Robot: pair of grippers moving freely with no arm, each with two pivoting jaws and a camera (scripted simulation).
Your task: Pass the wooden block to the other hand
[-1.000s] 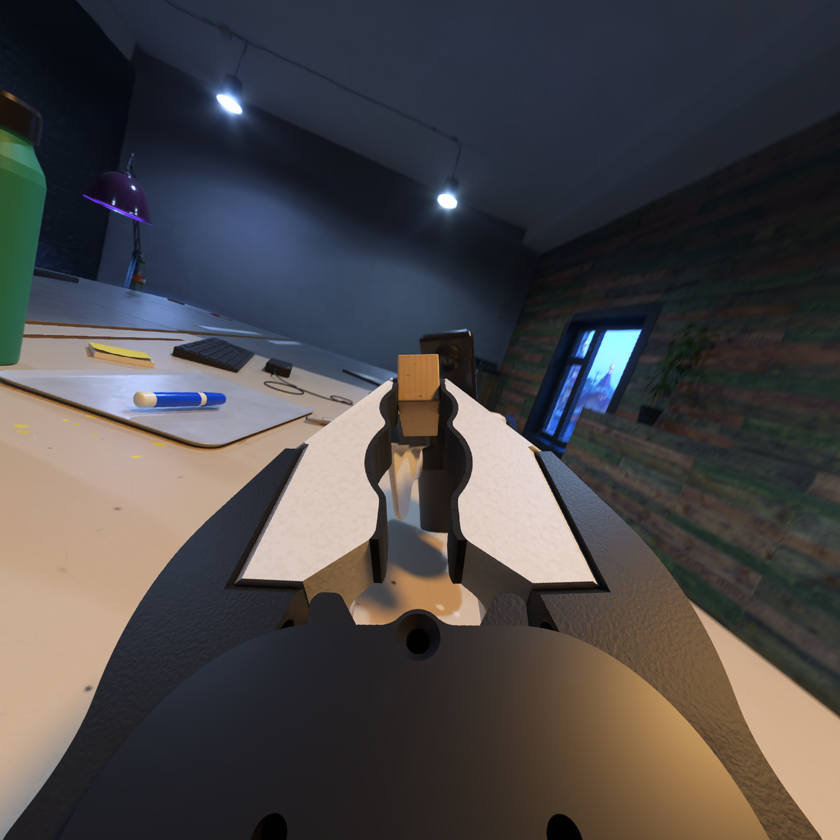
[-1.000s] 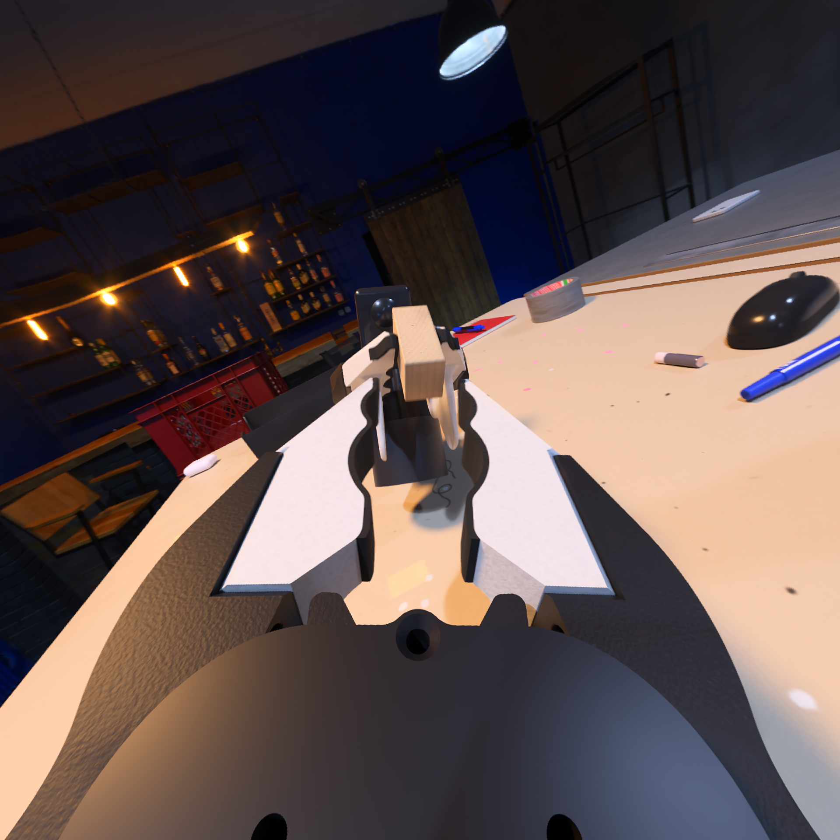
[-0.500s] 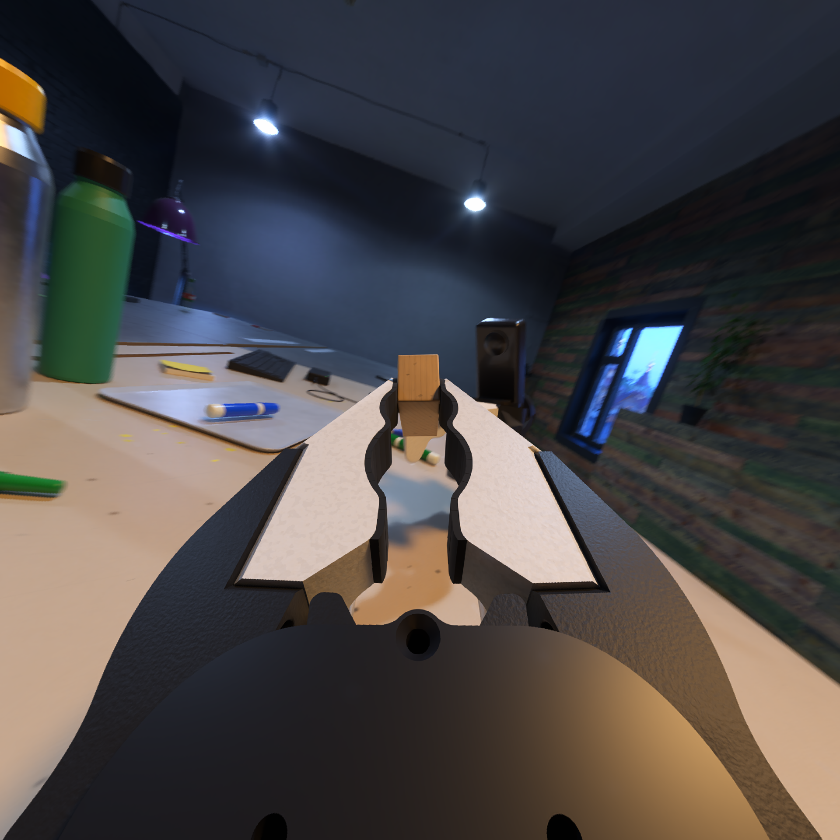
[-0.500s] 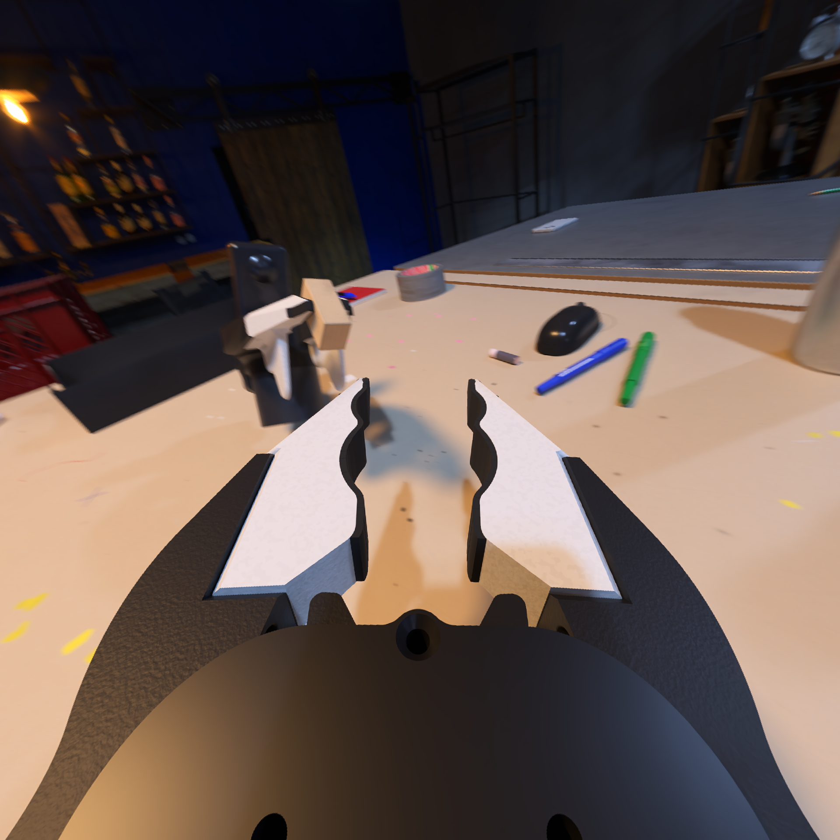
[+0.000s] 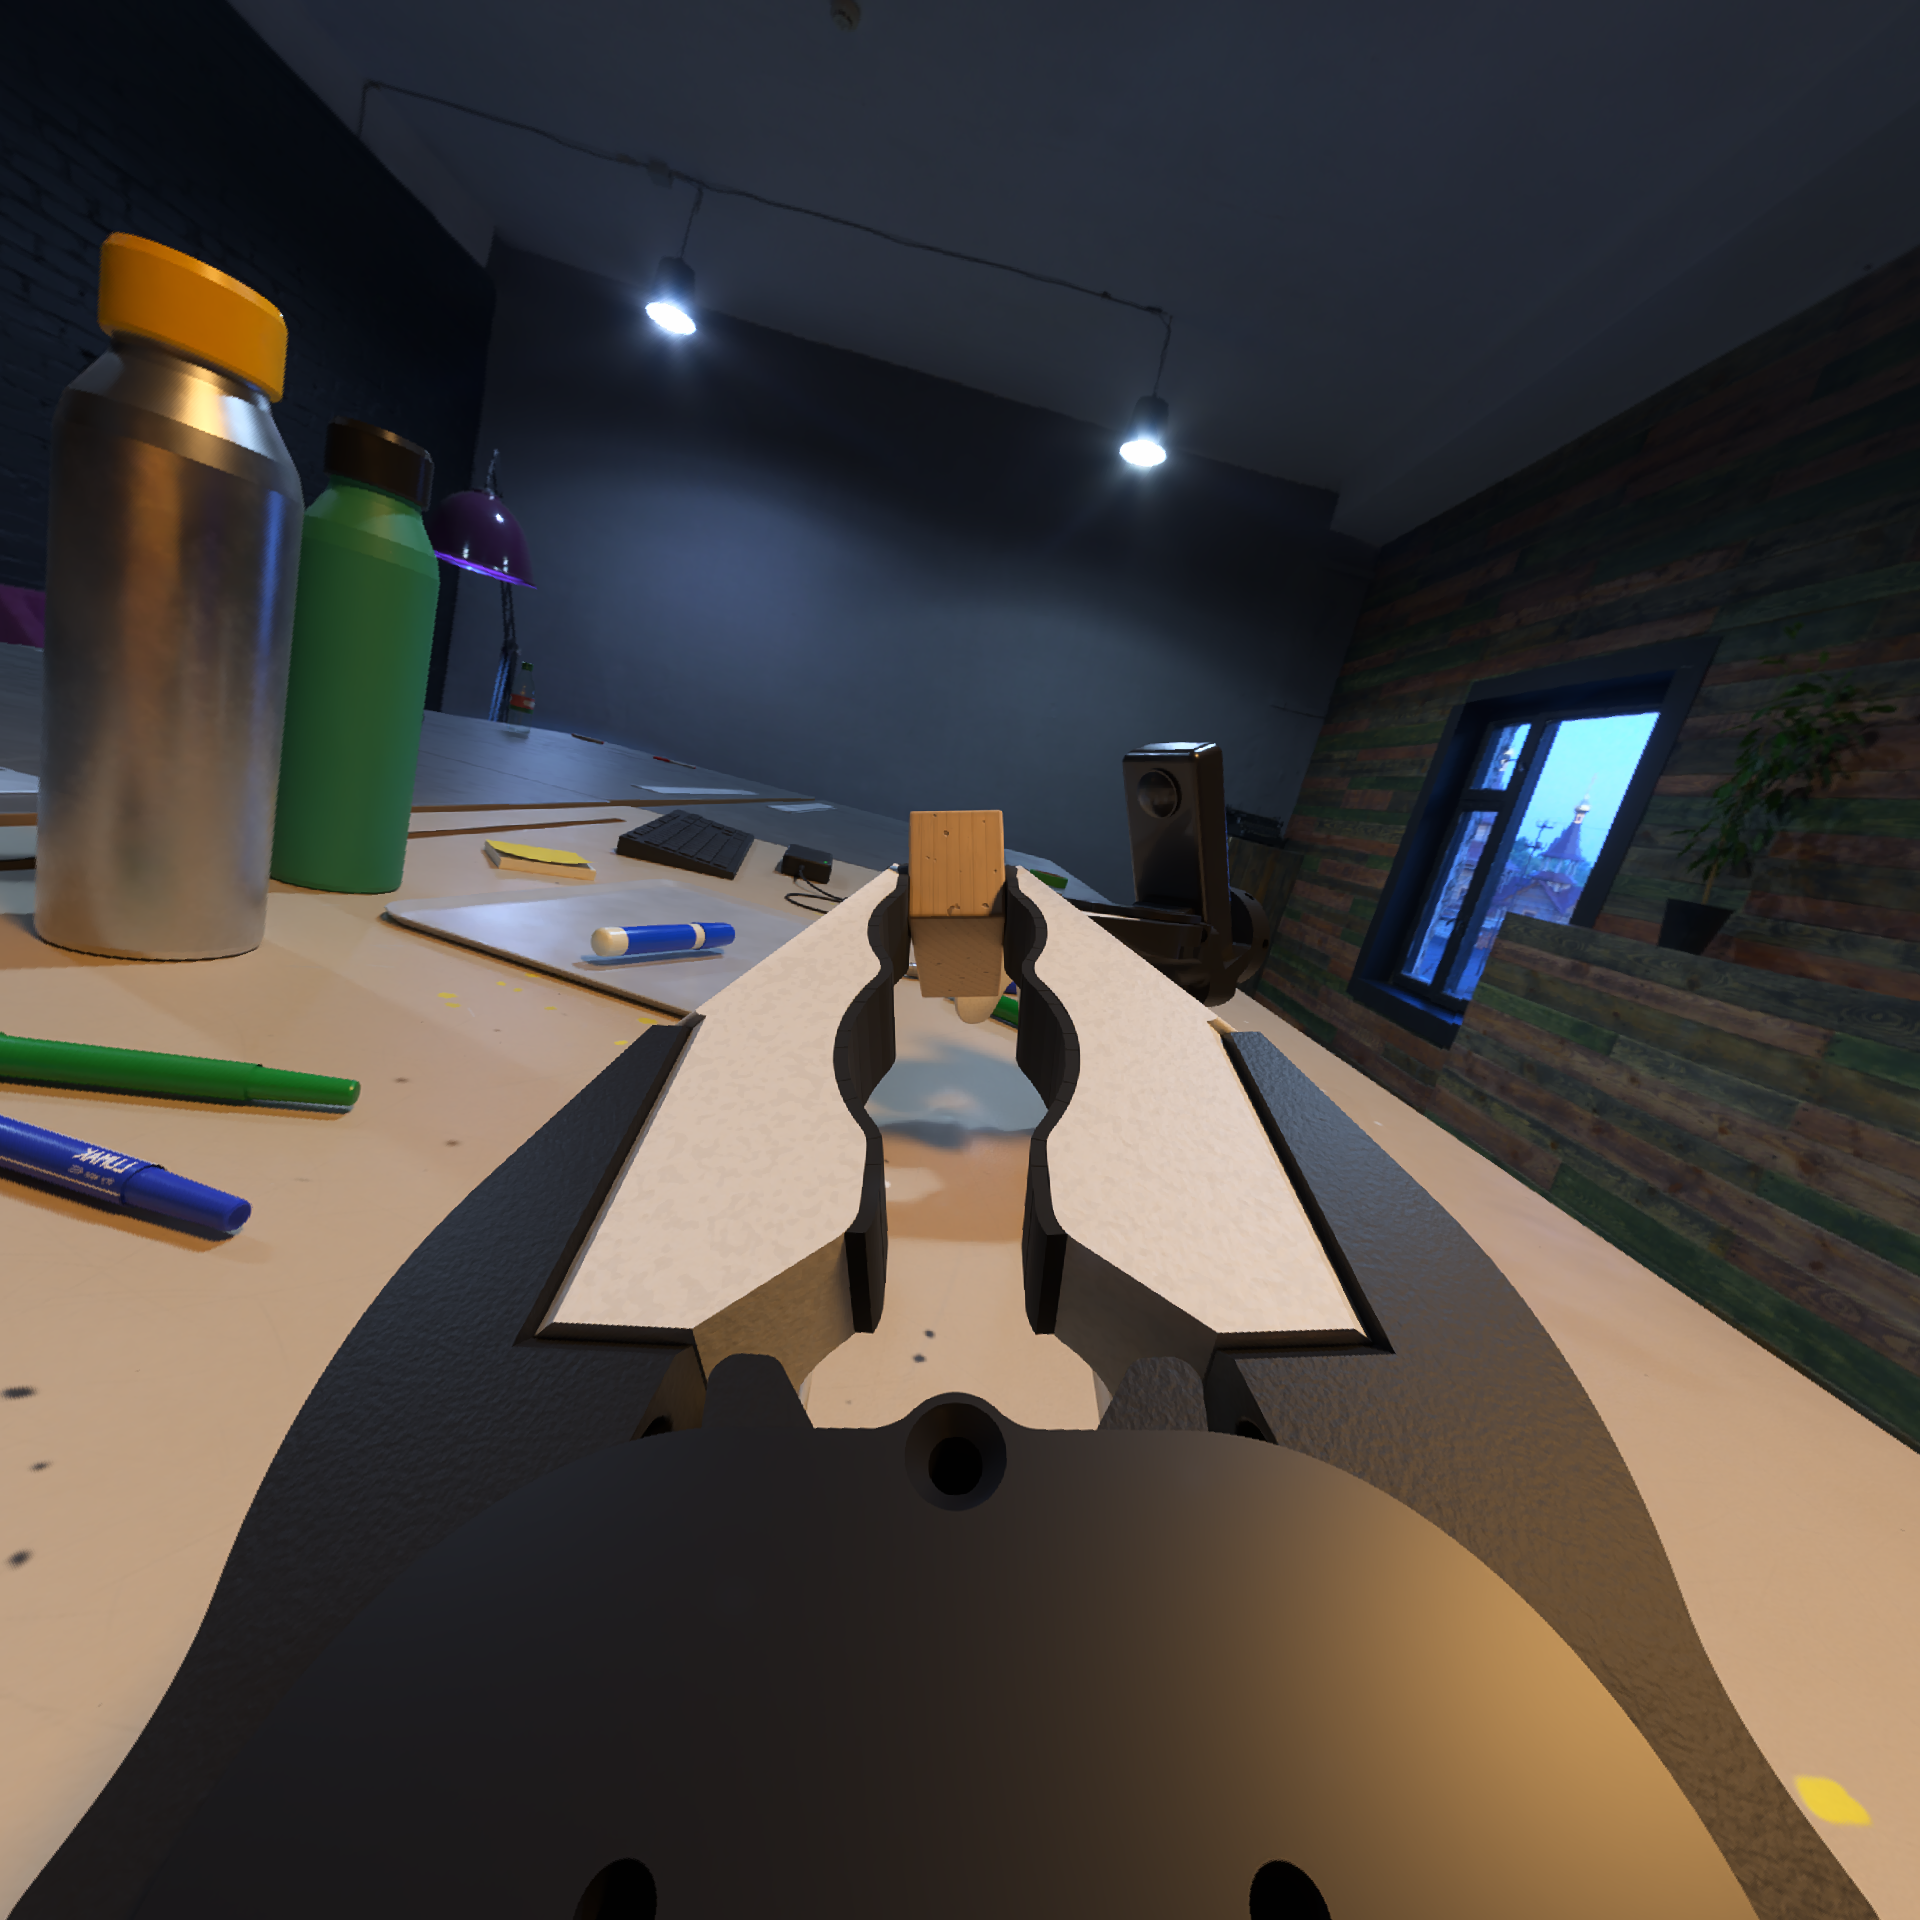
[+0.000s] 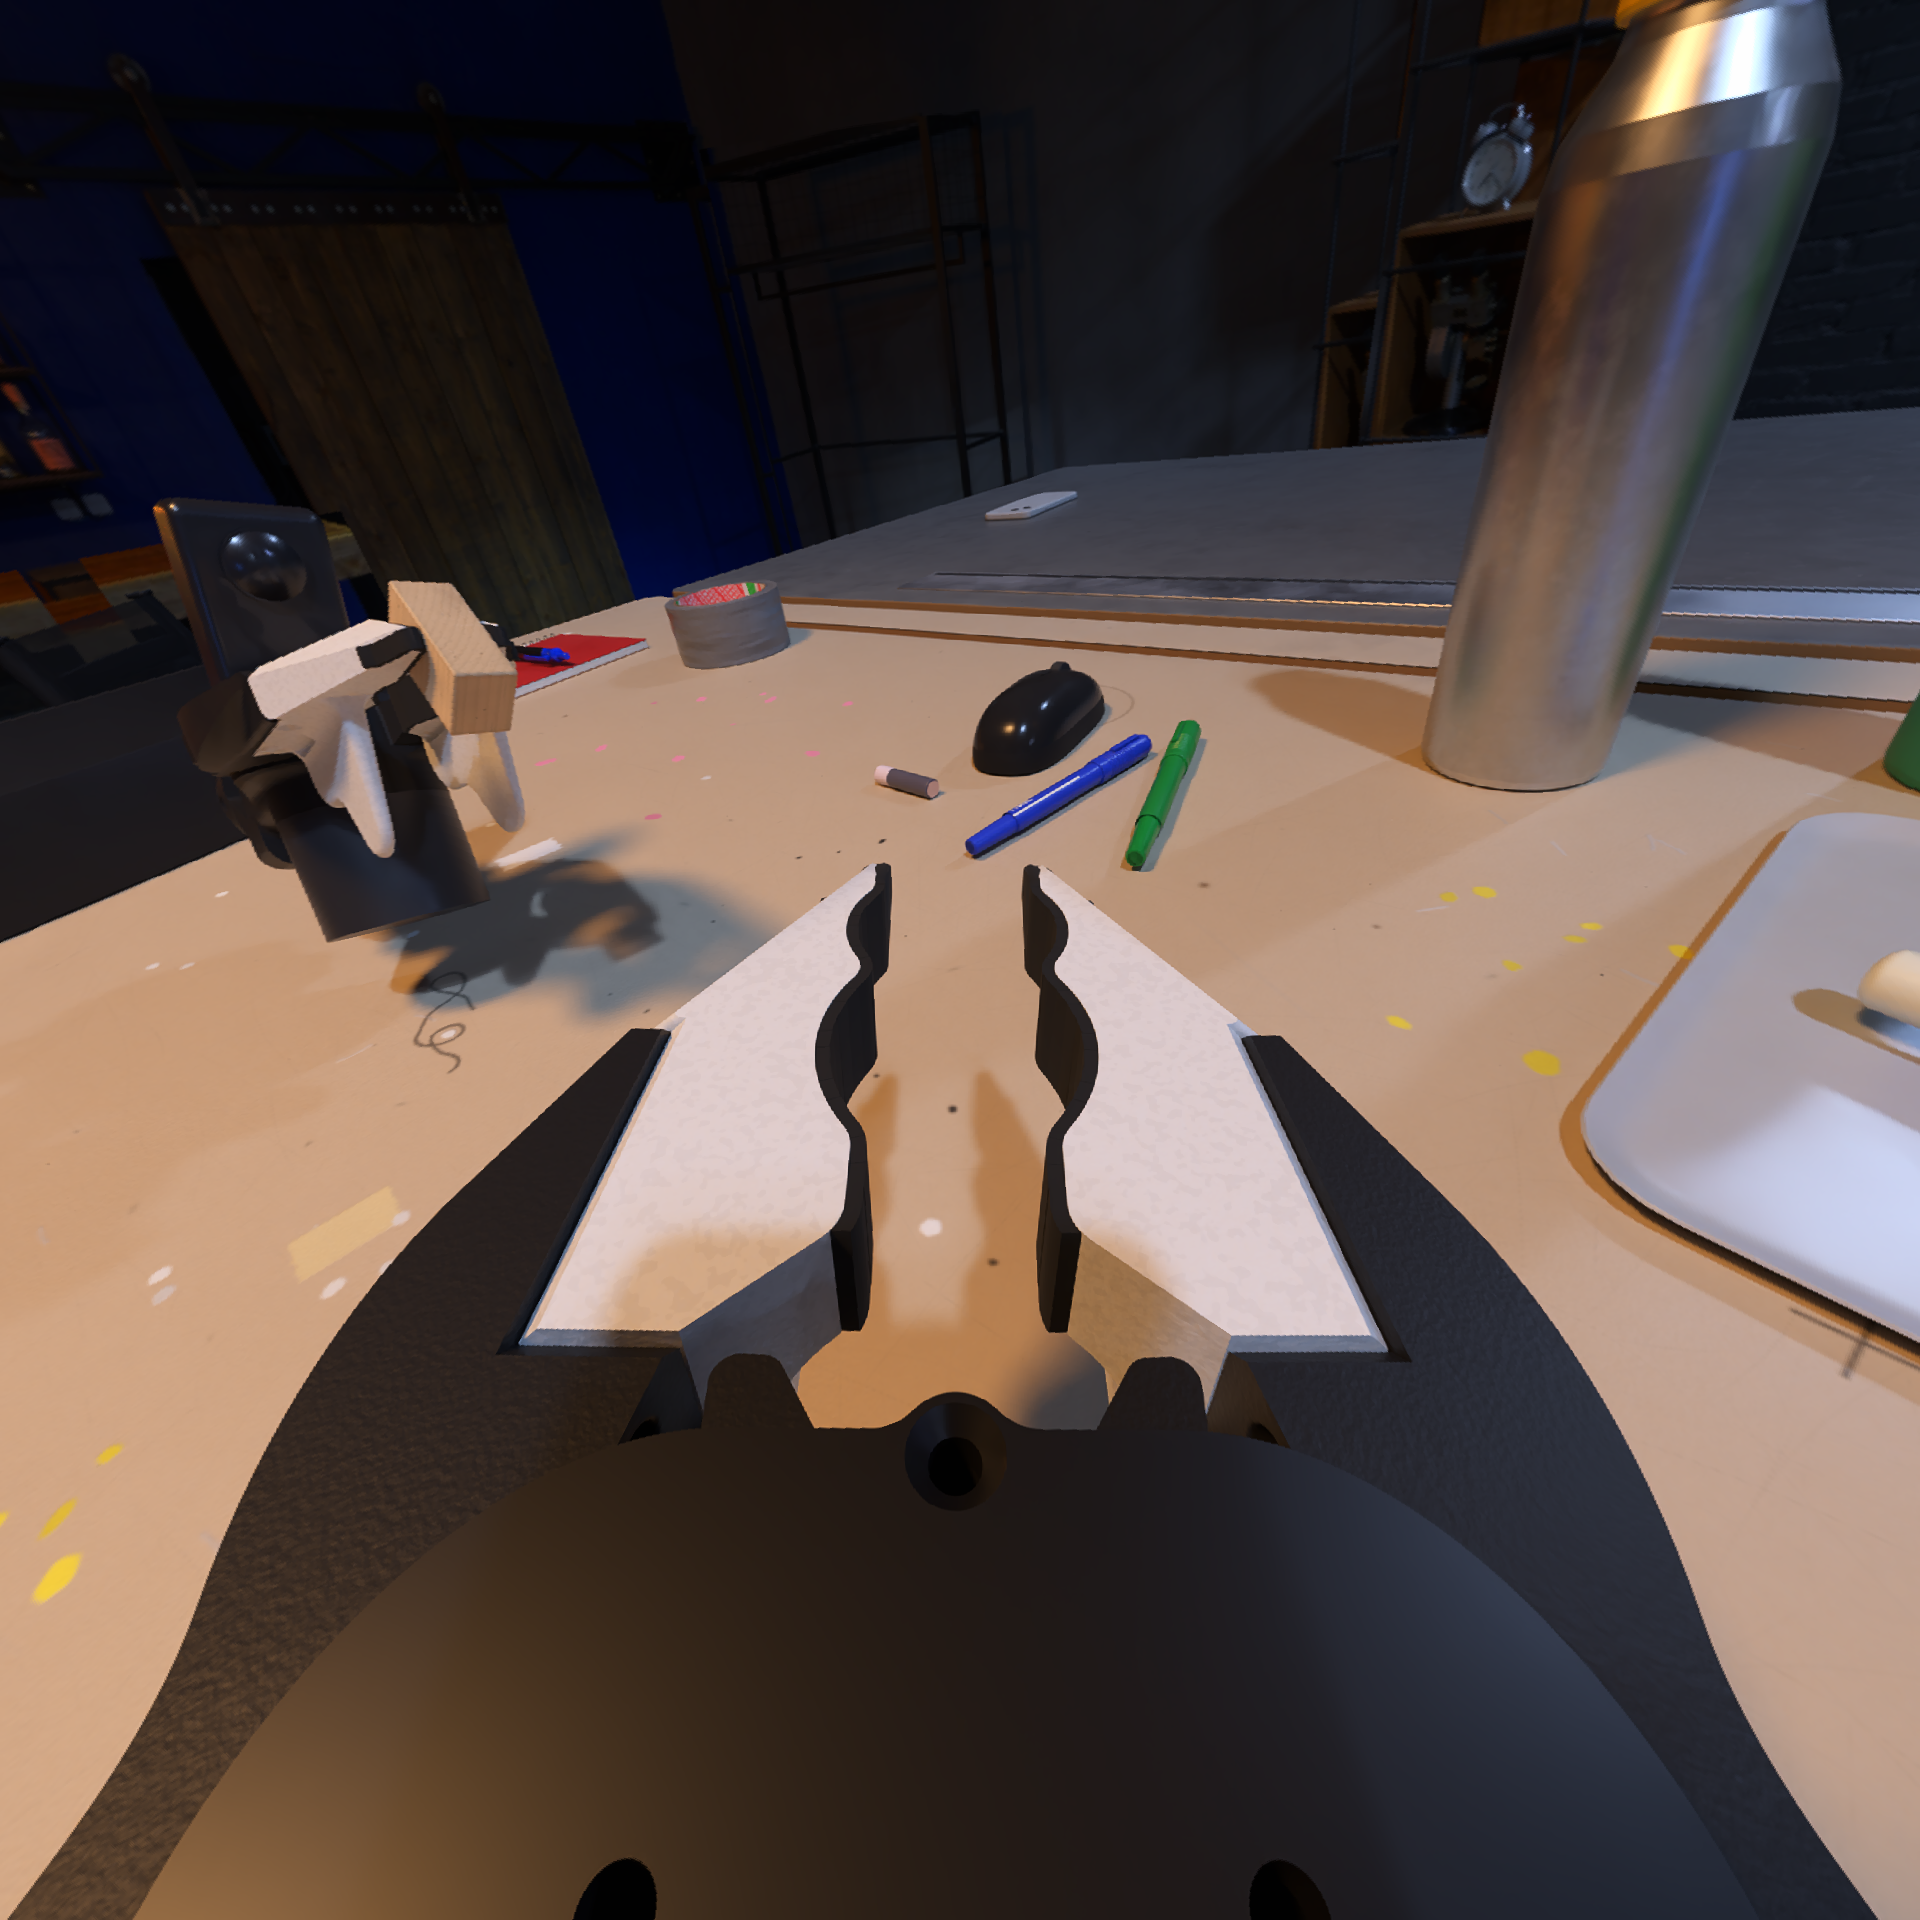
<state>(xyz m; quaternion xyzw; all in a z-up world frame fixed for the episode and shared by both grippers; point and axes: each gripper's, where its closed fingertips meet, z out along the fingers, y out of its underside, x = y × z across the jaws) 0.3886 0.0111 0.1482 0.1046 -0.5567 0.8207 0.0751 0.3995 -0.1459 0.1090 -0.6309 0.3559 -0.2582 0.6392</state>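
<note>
The left gripper (image 5: 956,894) is clamped on the wooden block (image 5: 954,883), which sits between its 2 fingertips, raised clear of the table (image 5: 260,1351). The right gripper (image 6: 956,883) holds nothing; its jaws stand parted with a clear gap over bare table. Ahead and to its left, well apart, the left gripper carries the block. Ahead and slightly right lie a blue pen (image 6: 1060,795) and a green pen (image 6: 1164,790).

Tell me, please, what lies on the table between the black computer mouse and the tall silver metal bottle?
In the right wrist view, a blue pen and a green marker lie between the mouse and the bottle.
</note>
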